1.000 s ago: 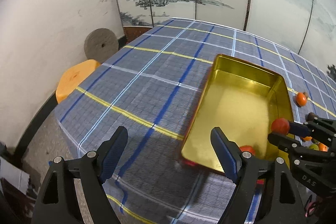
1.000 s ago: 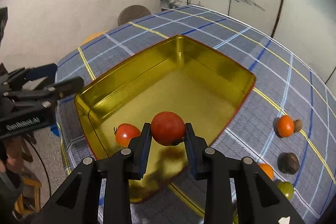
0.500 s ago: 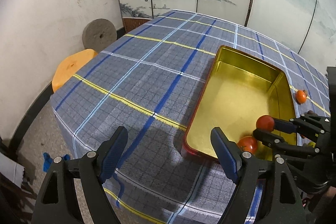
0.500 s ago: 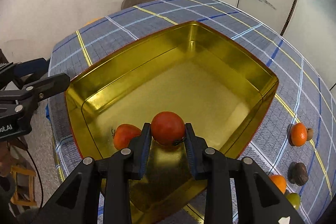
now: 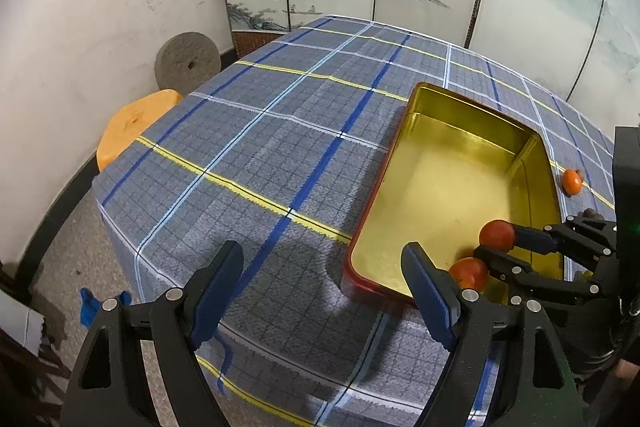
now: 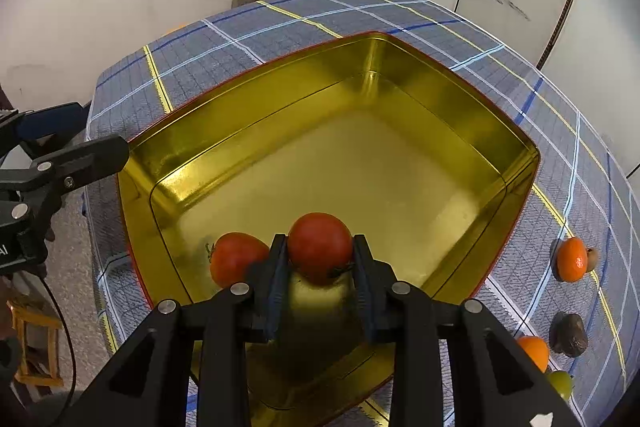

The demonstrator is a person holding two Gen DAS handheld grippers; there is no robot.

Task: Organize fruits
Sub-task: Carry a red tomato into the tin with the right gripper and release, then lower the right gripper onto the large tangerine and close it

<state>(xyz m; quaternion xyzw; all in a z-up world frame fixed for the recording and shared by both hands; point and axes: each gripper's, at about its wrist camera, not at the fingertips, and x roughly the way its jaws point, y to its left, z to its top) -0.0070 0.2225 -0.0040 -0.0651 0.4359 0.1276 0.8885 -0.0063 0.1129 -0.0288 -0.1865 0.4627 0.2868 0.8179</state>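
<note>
Over tin (image 6: 472, 99): R claw (image 6: 320, 259) w/ tomato (image 6: 320, 245).

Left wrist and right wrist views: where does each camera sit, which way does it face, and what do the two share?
Left wrist: on the left gripper, looking down over the plaid tablecloth; its open fingers show, nothing between them.
Right wrist: on the right gripper, looking down into the gold tin; its fingers clamp a tomato.
Shared: tin, held tomato, second tomato in the tin, an orange fruit, each other's gripper.

Bright even light, sharp, fisheye-warped edges.
</note>
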